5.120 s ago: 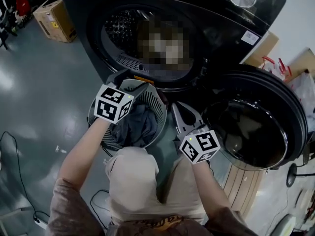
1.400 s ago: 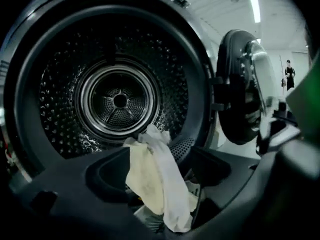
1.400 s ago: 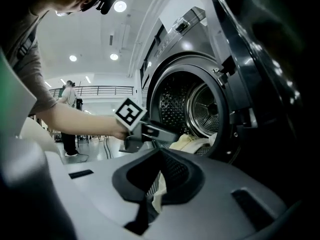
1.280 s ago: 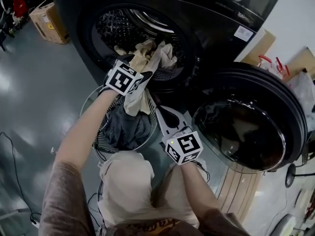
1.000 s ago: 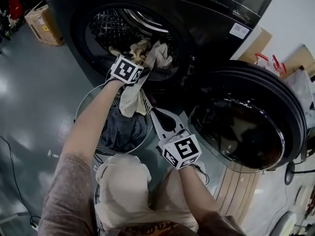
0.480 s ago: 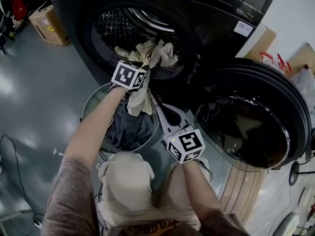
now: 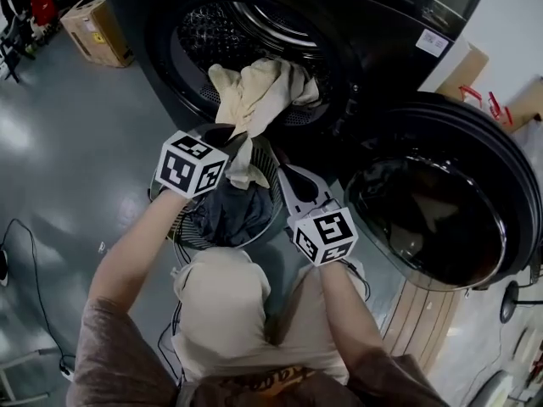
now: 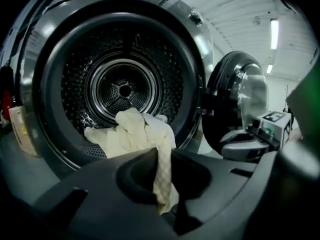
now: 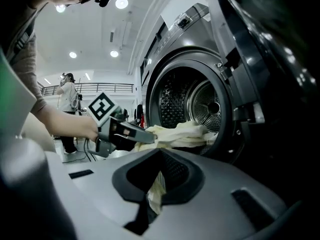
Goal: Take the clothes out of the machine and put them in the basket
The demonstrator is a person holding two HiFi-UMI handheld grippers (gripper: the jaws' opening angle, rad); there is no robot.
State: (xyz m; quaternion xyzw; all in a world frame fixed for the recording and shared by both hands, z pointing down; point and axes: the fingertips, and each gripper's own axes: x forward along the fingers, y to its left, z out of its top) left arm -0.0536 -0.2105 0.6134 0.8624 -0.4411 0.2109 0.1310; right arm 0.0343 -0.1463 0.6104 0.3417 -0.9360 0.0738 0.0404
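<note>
Your left gripper (image 7: 231, 136) has its fingers clenched on a cream cloth (image 7: 254, 91). They have just been closing, and the cloth is between them. The cloth spills out of the machine's (image 7: 365, 32) drum (image 7: 208, 32), at 12 o'clock from the gripper, and one end hangs past the fingers above the basket (image 7: 268, 166). The basket stands on the floor (image 7: 76, 142) at 6 o'clock from the drum, with dark clothes (image 7: 225, 214) inside. Your right gripper (image 7: 282, 173) sits at the basket's 3 o'clock, pointing toward 11 o'clock, its fingers closed together on nothing. The open door (image 7: 433, 219) is at its 3 o'clock.
</note>
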